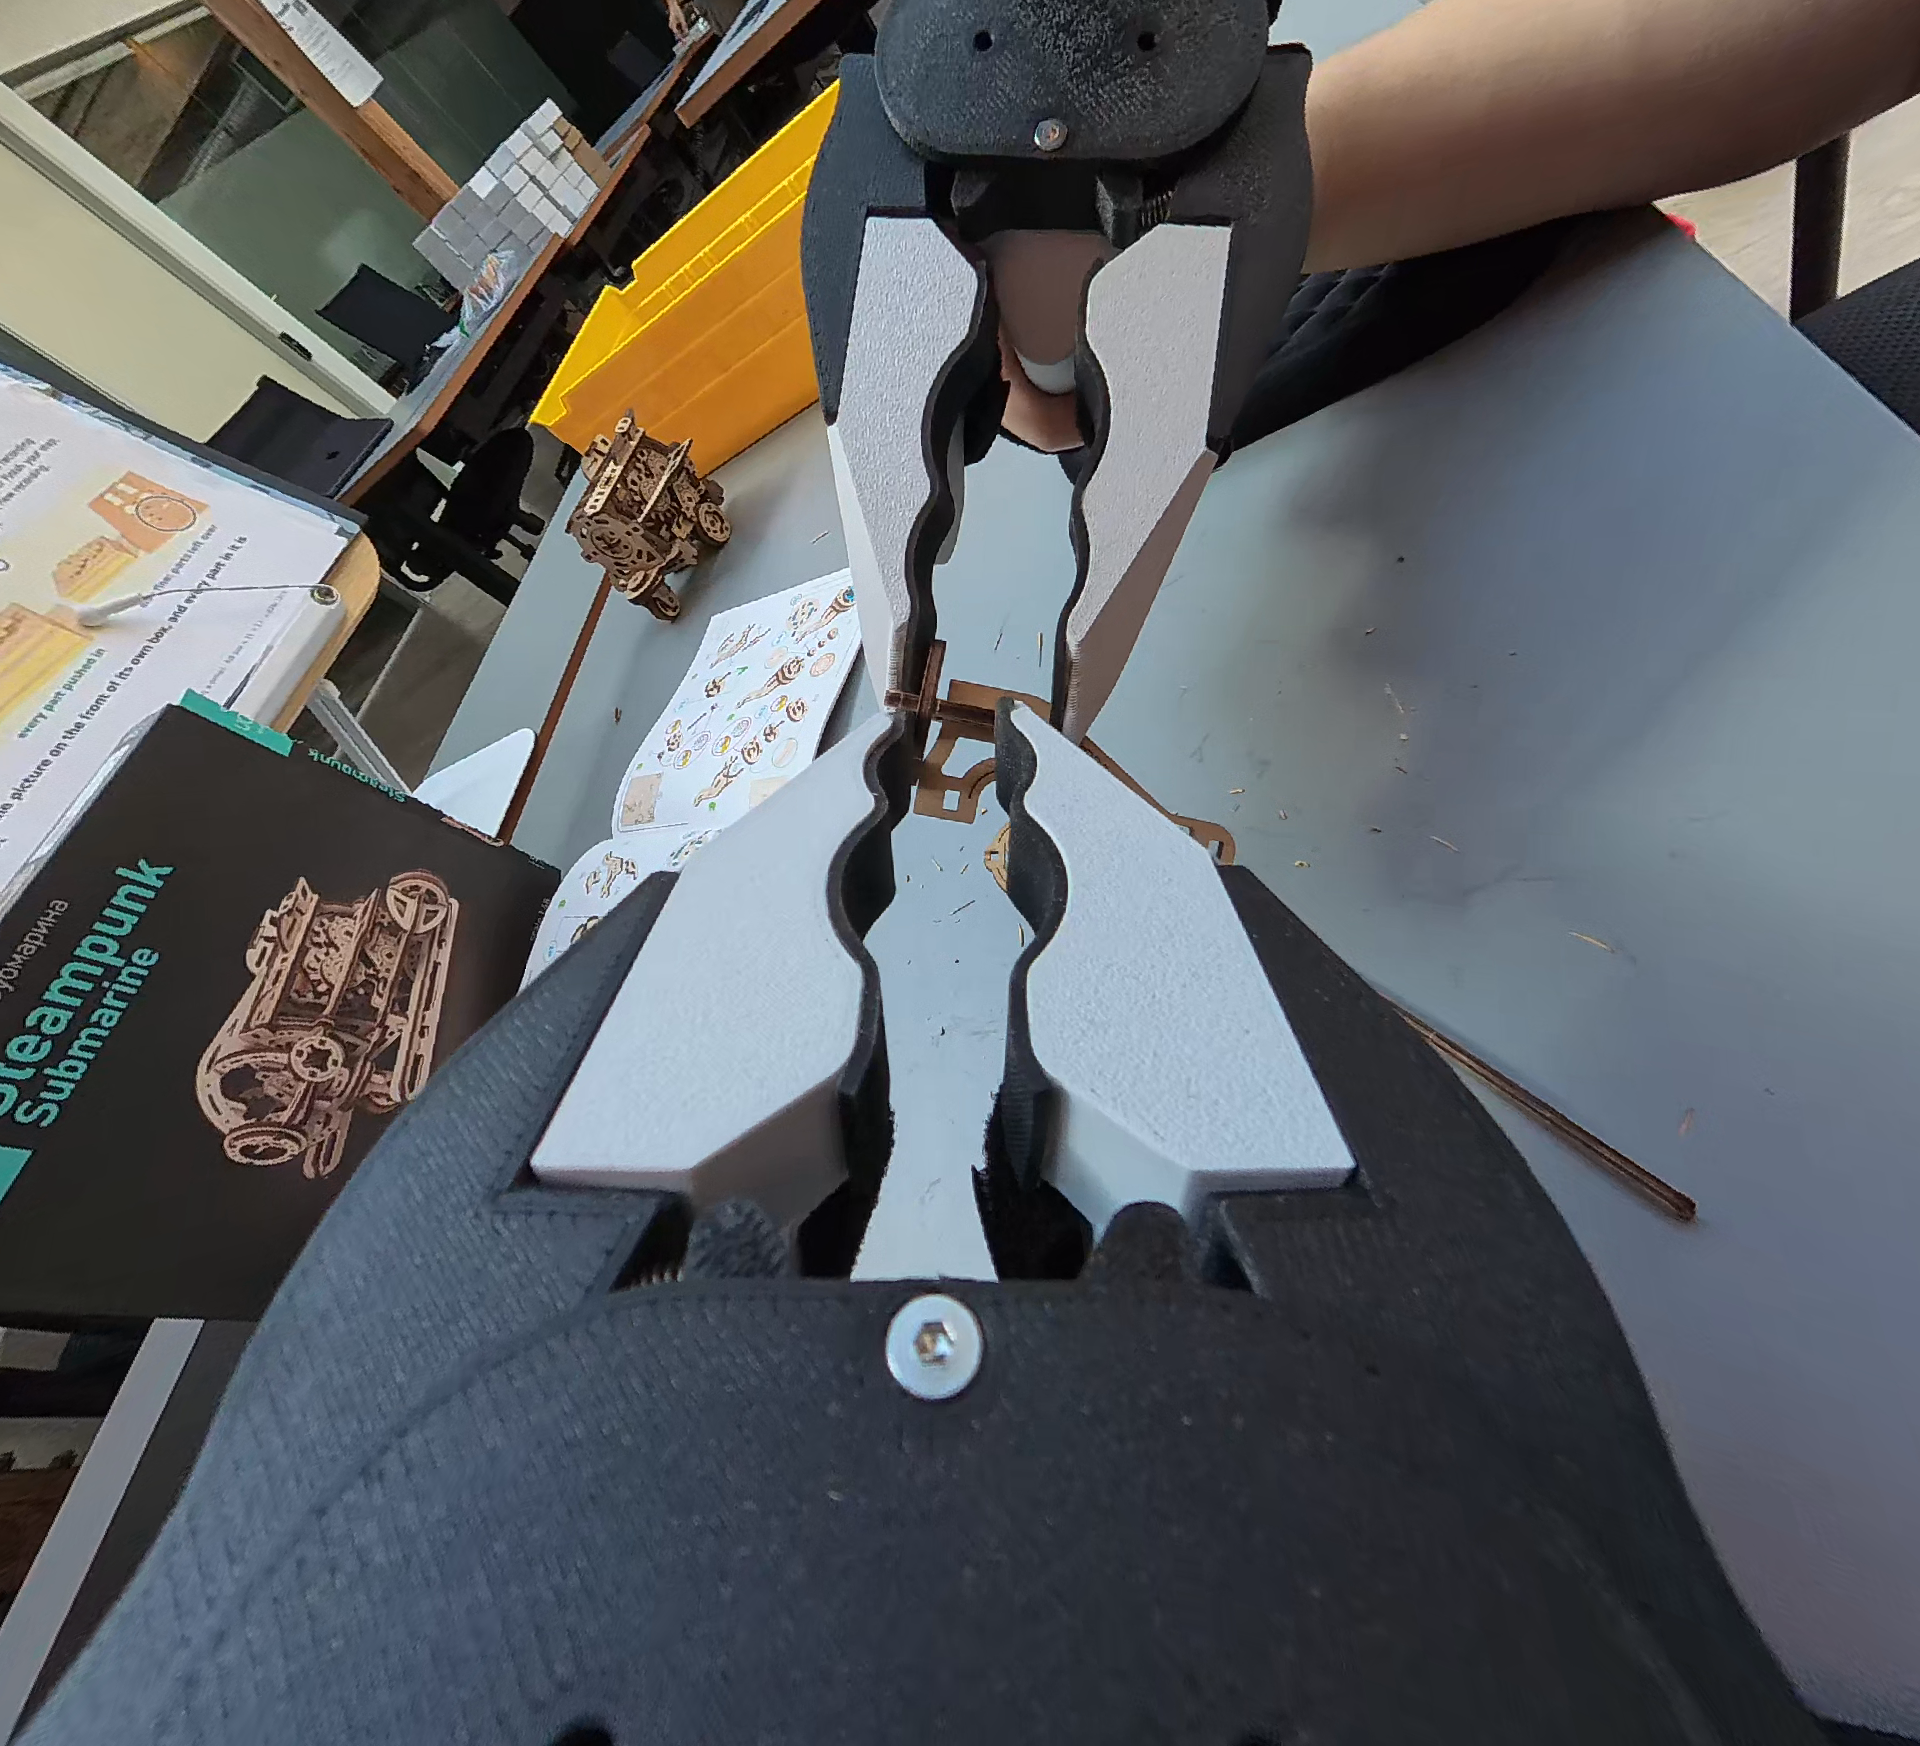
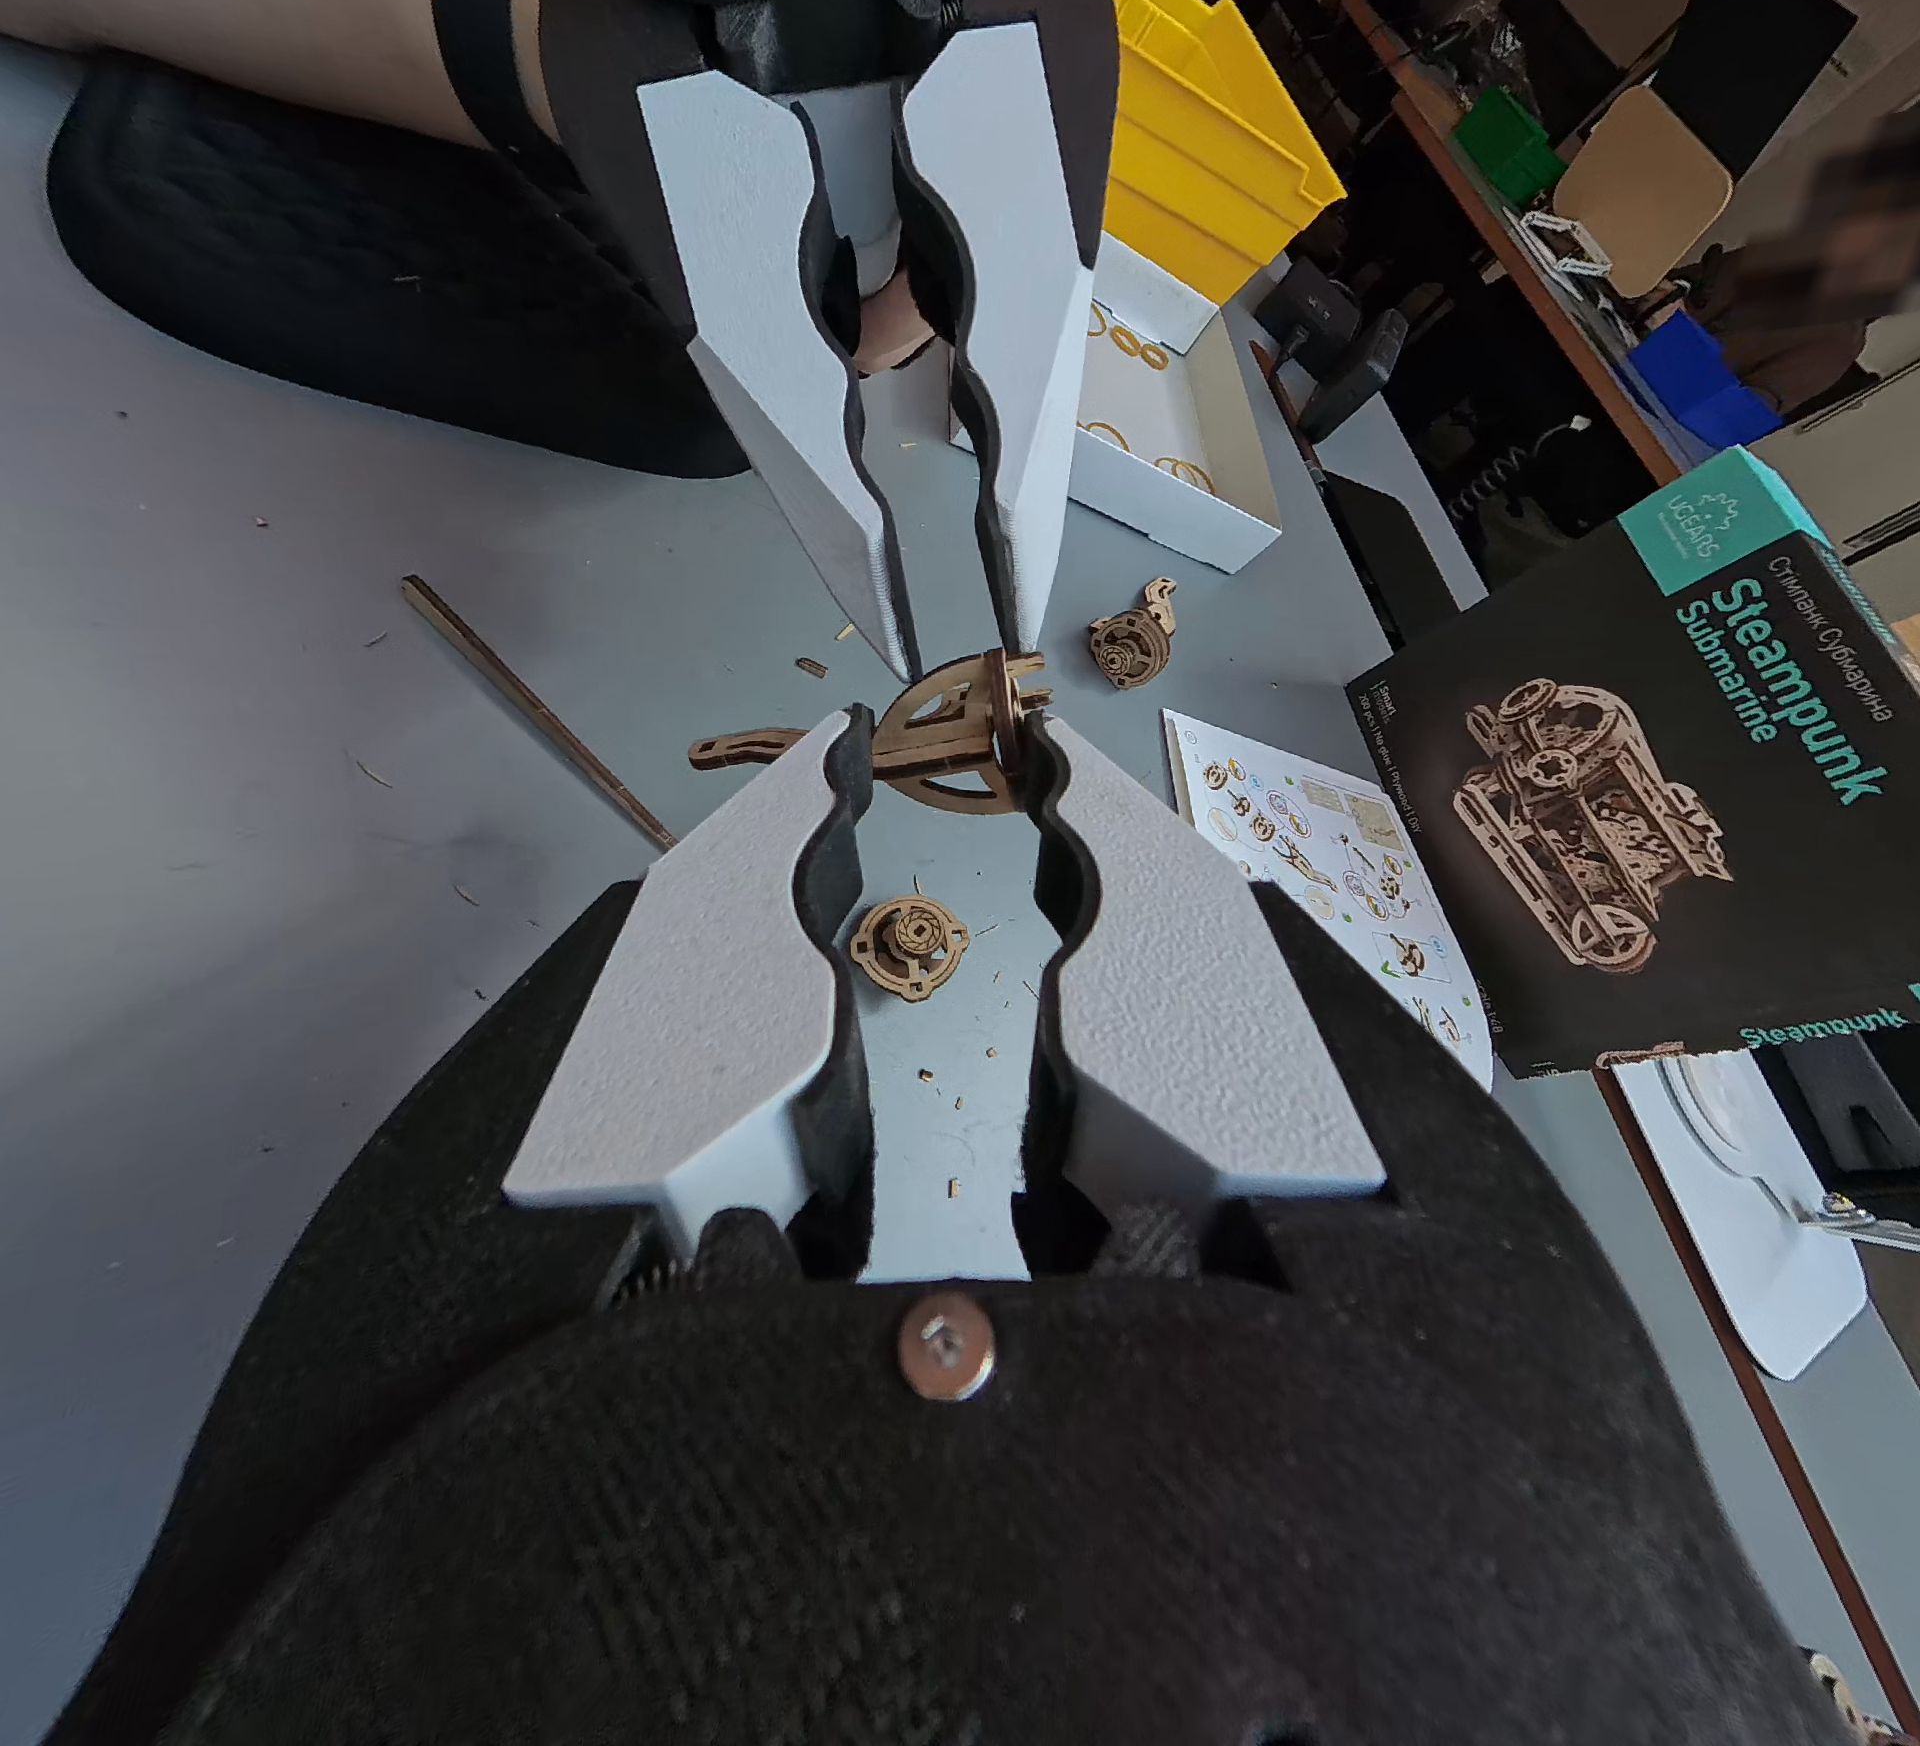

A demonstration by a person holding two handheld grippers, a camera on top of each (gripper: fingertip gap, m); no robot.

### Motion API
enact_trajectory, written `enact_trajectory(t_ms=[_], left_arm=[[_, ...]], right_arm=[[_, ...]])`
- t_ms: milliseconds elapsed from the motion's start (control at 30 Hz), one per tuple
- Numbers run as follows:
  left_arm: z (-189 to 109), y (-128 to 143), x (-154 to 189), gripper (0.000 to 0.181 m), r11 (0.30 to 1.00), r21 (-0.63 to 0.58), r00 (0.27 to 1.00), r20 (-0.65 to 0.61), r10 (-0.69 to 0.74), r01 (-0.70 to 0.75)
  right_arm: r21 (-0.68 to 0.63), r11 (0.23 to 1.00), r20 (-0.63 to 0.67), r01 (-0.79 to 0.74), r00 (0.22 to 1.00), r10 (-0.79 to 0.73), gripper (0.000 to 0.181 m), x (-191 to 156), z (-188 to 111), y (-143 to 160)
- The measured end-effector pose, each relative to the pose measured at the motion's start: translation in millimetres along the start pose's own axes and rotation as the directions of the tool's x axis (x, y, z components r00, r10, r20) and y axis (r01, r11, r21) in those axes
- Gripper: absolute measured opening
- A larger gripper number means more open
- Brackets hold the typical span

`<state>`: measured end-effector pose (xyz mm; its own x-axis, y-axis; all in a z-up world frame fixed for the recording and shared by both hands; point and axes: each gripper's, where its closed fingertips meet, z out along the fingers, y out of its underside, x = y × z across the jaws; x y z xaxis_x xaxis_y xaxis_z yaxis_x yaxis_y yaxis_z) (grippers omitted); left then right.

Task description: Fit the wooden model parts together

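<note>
Two grippers are meeting tip to tip over the grey table, both closing on one small wooden assembly held just above the tabletop. The right gripper is pinching it, one fingertip on its flat fan-shaped piece and the other on the upright disc; a curved wooden arm is sticking out past the left fingertip. The left gripper is gripping the same assembly from the opposite side, its fingers standing only slightly apart around the thin wood. Beneath the right gripper a small round wooden gear part is lying loose among splinters. A thin wooden strip is lying near the grippers on open table. The instruction sheet and dark kit box are crowding the table's edge, and a white tray is sitting in front of the yellow bins.
</note>
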<state>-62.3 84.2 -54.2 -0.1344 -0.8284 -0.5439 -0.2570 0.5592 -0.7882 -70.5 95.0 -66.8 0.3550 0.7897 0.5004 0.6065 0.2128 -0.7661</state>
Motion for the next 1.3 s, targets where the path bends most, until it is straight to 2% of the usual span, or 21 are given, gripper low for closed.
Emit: enact_trajectory(t_ms=[100,167,267,367,433,533,667,767,867,933,1000,1067,1133,1200,1300], left_arm=[[1.4,0.3,-6.4,0.013,0.997,0.018,0.997,0.018,-0.079,0.079],[2.3,1.8,-15.5,0.011,0.977,0.034,0.977,0.028,-0.213,0.212],[6.7,3.7,-22.9,0.02,0.861,0.044,0.862,-0.035,-0.506,0.507],[9.2,-3.6,-25.6,0.011,0.723,0.092,0.728,-0.123,-0.674,0.685],[10.1,-2.3,-29.5,0.007,0.689,0.102,0.696,-0.106,-0.71,0.718],[13.9,2.6,-30.7,0.008,0.674,0.088,0.679,-0.061,-0.731,0.733],[20.3,11.7,-31.9,0.011,0.671,0.068,0.672,0.016,-0.74,0.738],[21.1,17.2,-33.1,0.002,0.675,0.056,0.673,0.053,-0.738,0.735],[15.5,20.7,-38.6,0.0,0.675,0.059,0.673,0.058,-0.738,0.735],[7.7,15.2,-43.8,0.0,0.595,0.105,0.6,-0.028,-0.799,0.797],[-1.0,6.7,-48.2,0.0,0.452,0.138,0.471,-0.179,-0.864,0.881],[-5.5,4.8,-50.0,0.0,0.319,0.121,0.341,-0.3,-0.891,0.94],[-5.8,4.6,-47.7,0.0,0.224,0.084,0.239,-0.386,-0.891,0.971],[-4.5,3.7,-44.9,0.0,0.168,0.055,0.175,-0.433,-0.884,0.984],[-2.6,1.7,-40.2,0.0,0.152,0.023,0.146,-0.454,-0.879,0.988]], right_arm=[[-0.003,1.0,-0.027,-0.012,1.0,0.011,0.027,6.1,-0.3,1.7],[-0.027,1.0,-0.097,-0.005,0.995,0.002,0.027,18.4,-2.3,6.8],[-0.036,0.999,-0.179,0.003,0.984,-0.009,0.028,32.5,-7.4,9.4],[-0.036,0.999,-0.211,0.004,0.977,-0.011,0.028,37.1,-9.0,8.0],[-0.053,0.998,-0.238,0.025,0.971,-0.037,0.028,39.4,-8.9,8.1],[-0.091,0.995,-0.273,0.048,0.96,-0.071,0.027,41.3,-5.9,9.6],[-0.153,0.984,-0.3,0.094,0.944,-0.137,0.027,40.3,0.2,9.9],[-0.243,0.959,-0.345,0.147,0.911,-0.227,0.027,43.1,5.6,13.0],[-0.175,0.973,-0.332,0.15,0.921,-0.202,0.038,39.0,6.8,2.7],[-0.082,0.984,-0.355,0.159,0.918,-0.178,0.05,46.7,-9.0,-9.7],[0.032,0.991,-0.376,0.127,0.92,-0.106,0.05,56.1,-27.7,-18.3],[0.065,0.997,-0.323,0.046,0.946,-0.022,0.052,56.5,-30.2,-13.3],[0.049,0.999,-0.278,0.012,0.961,0.002,0.057,51.4,-22.5,-7.4],[0.012,1.0,-0.263,0.024,0.965,-0.02,0.053,45.0,-14.7,-5.0],[0.0,0.992,-0.271,0.127,0.955,-0.122,0.04,36.6,-11.6,-10.3]])
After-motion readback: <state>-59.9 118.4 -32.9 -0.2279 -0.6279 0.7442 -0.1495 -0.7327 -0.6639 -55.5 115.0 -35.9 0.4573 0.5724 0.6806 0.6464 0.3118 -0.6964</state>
